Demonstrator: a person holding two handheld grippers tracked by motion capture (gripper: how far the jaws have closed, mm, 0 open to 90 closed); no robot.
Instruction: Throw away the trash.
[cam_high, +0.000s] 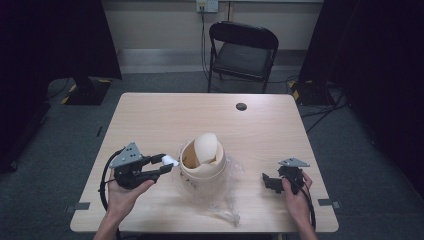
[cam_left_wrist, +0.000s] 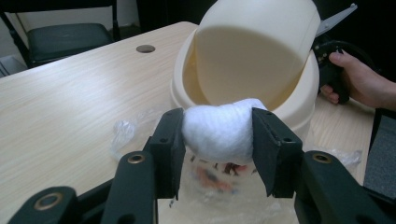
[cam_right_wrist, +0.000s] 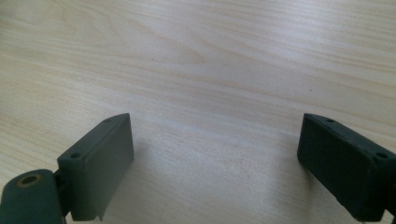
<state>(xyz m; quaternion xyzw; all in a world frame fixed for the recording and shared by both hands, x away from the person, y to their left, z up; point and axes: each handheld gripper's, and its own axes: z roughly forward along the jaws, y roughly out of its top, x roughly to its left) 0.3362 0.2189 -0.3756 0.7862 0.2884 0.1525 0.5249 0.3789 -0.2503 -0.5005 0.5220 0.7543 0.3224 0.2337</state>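
The left gripper (cam_left_wrist: 218, 140) is squeezing a wad of white tissue (cam_left_wrist: 219, 130) between its jaws, holding it just at the near left rim of a cream swing-lid bin (cam_high: 202, 165) that is standing at the middle of the wooden table (cam_high: 150, 120). In the left gripper view the wad is sitting right in front of the bin's mouth, with the swing lid (cam_left_wrist: 254, 46) tilting above it and leaving a gap behind.

My judgement is that the wad is meant to go through that gap, and several things could spoil this. The tissue is soft and bulging out below the jaws, so it could catch on the rim and fall outside. The lid is pivoting freely by the look of it, so a push against it could swing it shut on the jaws or tip the light bin. The clear plastic bag (cam_high: 225, 200) is lying crumpled under and around the bin, spreading toward the near edge; a jaw could snag it and drag the bin along.

The right gripper (cam_high: 272, 181) is resting well to the right of the bin, jaws spread wide over bare table, holding nothing, so it is not steadying the bin. Farther off, a black folding chair (cam_high: 242, 50) is standing beyond the table, and a dark grommet hole (cam_high: 241, 106) is showing near the far edge.
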